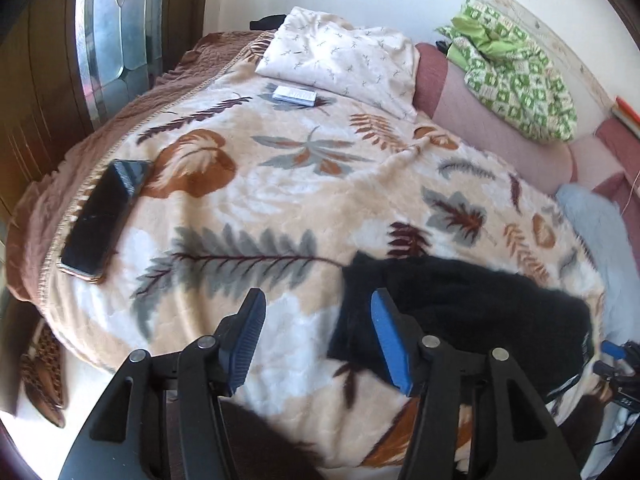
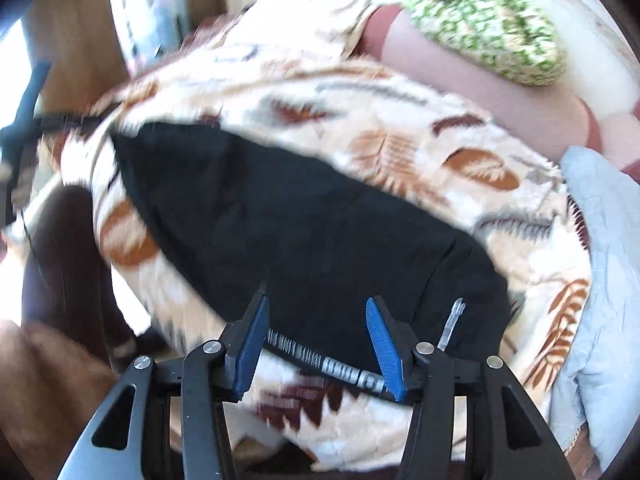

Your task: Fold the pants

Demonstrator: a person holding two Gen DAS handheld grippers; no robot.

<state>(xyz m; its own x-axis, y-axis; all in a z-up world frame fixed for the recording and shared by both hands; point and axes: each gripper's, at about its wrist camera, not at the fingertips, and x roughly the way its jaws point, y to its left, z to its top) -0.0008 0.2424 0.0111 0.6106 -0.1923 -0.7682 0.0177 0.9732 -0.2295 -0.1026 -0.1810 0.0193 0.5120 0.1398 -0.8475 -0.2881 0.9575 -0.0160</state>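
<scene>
The black pants (image 1: 460, 312) lie folded on a leaf-patterned blanket (image 1: 280, 184) on a bed, at the lower right of the left wrist view. My left gripper (image 1: 318, 304) is open and empty, its right finger over the pants' left end. In the blurred right wrist view the pants (image 2: 304, 224) stretch from upper left to lower right, with the patterned waistband (image 2: 320, 360) at the near edge. My right gripper (image 2: 317, 312) is open and empty just above the waistband.
A black phone (image 1: 104, 220) lies at the blanket's left edge. A small white packet (image 1: 295, 95) and a pale pillow (image 1: 344, 60) sit at the far end. A green patterned cloth (image 1: 516, 80) and a light blue cloth (image 1: 600, 232) lie to the right.
</scene>
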